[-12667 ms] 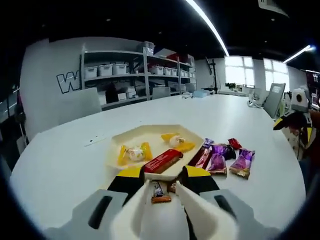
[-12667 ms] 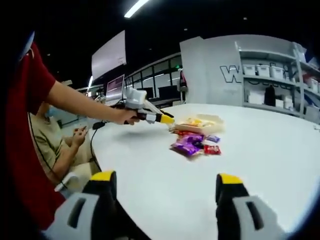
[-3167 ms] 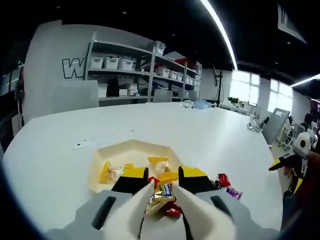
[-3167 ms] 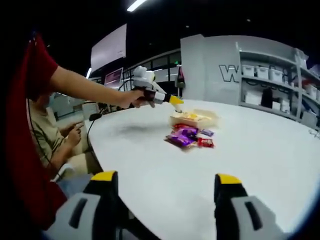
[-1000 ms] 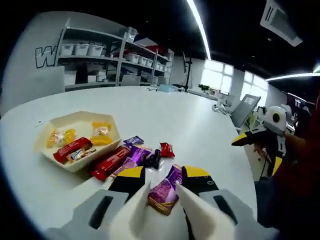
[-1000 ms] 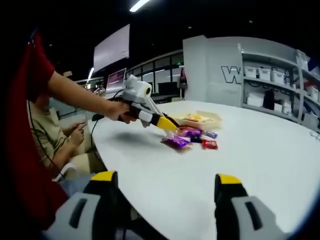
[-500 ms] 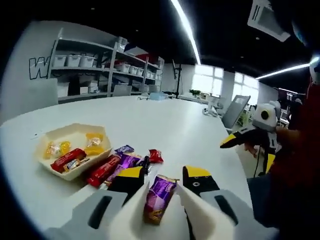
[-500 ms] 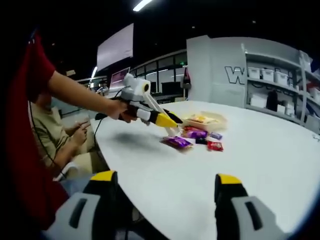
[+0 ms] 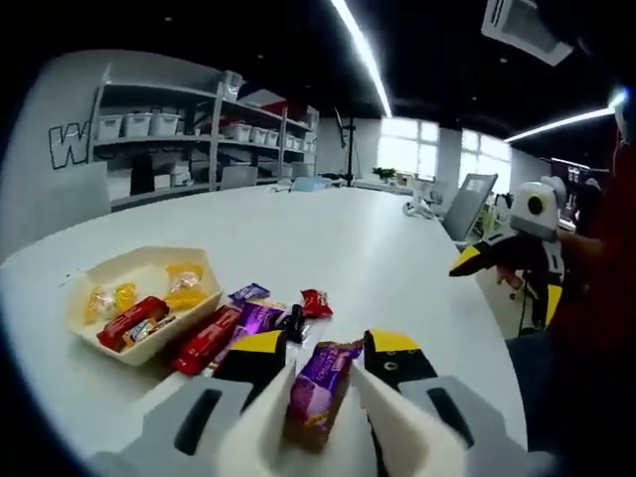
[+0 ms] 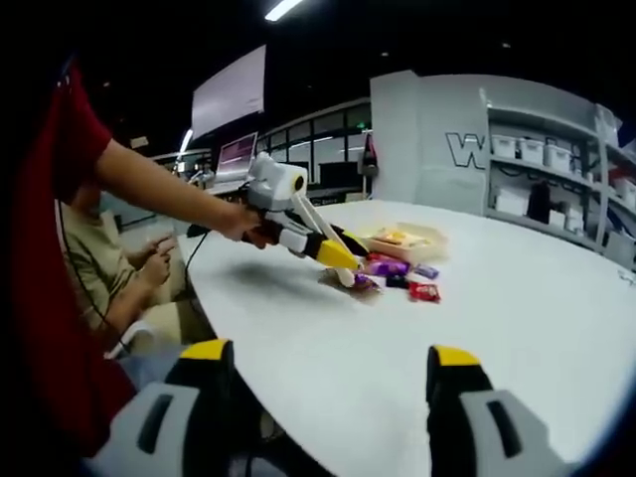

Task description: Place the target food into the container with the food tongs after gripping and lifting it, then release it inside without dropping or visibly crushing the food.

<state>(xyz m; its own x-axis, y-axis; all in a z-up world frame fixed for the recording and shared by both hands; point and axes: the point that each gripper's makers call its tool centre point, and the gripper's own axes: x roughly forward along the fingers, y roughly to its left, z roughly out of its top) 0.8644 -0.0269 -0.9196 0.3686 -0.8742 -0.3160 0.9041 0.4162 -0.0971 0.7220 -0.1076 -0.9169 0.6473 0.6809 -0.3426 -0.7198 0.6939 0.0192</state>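
Storage shelves (image 9: 189,129) — seated person (image 10: 109,273) nearby.

White table (image 9: 328,238), shelving (image 9: 189,134), bright windows (image 9: 437,159), ceiling light strips (image 9: 360,55).

Glossy purple foil wrapper (image 9: 320,390), smooth matt white table (image 9: 328,238), cream tray (image 9: 109,273)

Since a second ago the left hand-held gripper (image 9: 320,393) has lifted the purple candy packet (image 9: 319,388) off the desk (image 9: 328,238); it now hangs clamped between the white tongs (image 9: 383,429), above the loose sweets.
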